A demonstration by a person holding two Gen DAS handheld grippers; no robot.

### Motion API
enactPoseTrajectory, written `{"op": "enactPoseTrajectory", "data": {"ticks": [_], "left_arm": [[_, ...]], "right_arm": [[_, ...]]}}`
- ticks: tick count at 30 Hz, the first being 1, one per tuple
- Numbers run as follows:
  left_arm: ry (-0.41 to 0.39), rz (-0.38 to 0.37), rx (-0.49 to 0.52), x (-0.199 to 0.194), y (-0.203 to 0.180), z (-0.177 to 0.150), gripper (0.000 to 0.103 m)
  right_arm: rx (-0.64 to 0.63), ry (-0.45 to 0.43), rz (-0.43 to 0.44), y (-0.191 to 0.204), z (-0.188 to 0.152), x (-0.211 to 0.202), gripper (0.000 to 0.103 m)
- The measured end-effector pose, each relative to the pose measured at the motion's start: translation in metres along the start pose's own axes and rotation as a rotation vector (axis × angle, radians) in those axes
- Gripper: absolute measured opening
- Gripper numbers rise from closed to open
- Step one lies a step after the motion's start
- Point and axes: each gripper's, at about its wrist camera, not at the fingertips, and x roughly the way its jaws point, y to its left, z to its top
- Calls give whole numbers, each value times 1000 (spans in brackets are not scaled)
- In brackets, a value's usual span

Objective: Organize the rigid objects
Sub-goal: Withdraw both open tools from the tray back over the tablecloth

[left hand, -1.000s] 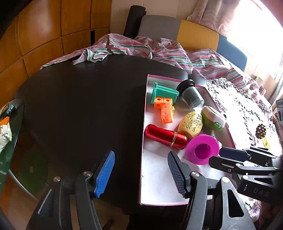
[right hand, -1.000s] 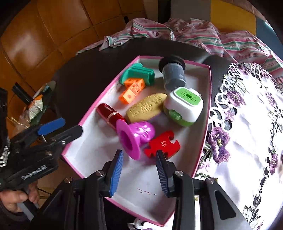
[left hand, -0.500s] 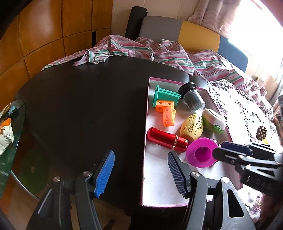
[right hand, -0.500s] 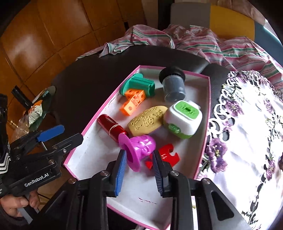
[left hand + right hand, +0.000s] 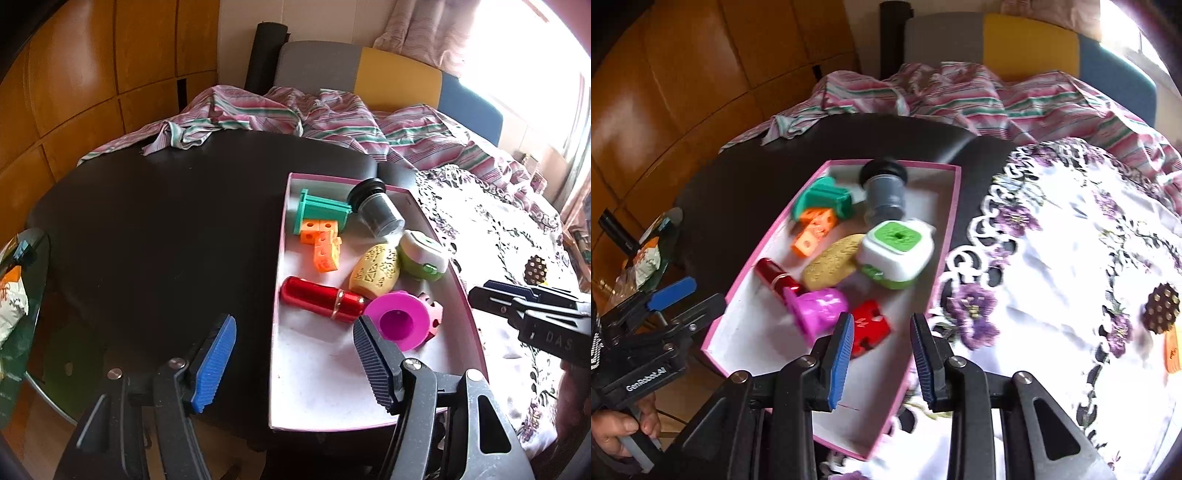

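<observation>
A pink-rimmed white tray (image 5: 321, 380) (image 5: 753, 332) on the dark table holds a teal piece (image 5: 321, 214), orange blocks (image 5: 323, 245), a grey jar (image 5: 380, 214), a cream patterned egg (image 5: 375, 271), a green-and-white box (image 5: 423, 254), a red cylinder (image 5: 321, 299), a magenta cup (image 5: 397, 325) (image 5: 816, 310) and a red puzzle piece (image 5: 870, 325). My left gripper (image 5: 295, 356) hovers over the tray's near left rim, its jaws opening with nothing held. My right gripper (image 5: 882, 354) is open narrowly over the tray's near right wall, clear of the puzzle piece.
A floral white cloth (image 5: 1052, 258) covers the table right of the tray, with a brown studded object (image 5: 1161, 308) and an orange comb (image 5: 1172, 350) on it. Striped fabric (image 5: 332, 118) is heaped at the back. A glass side table (image 5: 22, 295) with a packet stands at the left.
My right gripper has pulled back and to the right, away from the magenta cup and puzzle piece, with a narrower gap. My left gripper stayed put and its jaws spread slightly.
</observation>
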Motion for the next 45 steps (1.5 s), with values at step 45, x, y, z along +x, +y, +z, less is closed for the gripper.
{"op": "enactPoseTrajectory", "data": {"ticks": [45], "left_arm": [[-6,-177,344,15,-182,31,67]], "right_arm": [[795,-210,-453,-342,-59,-111,33]]}}
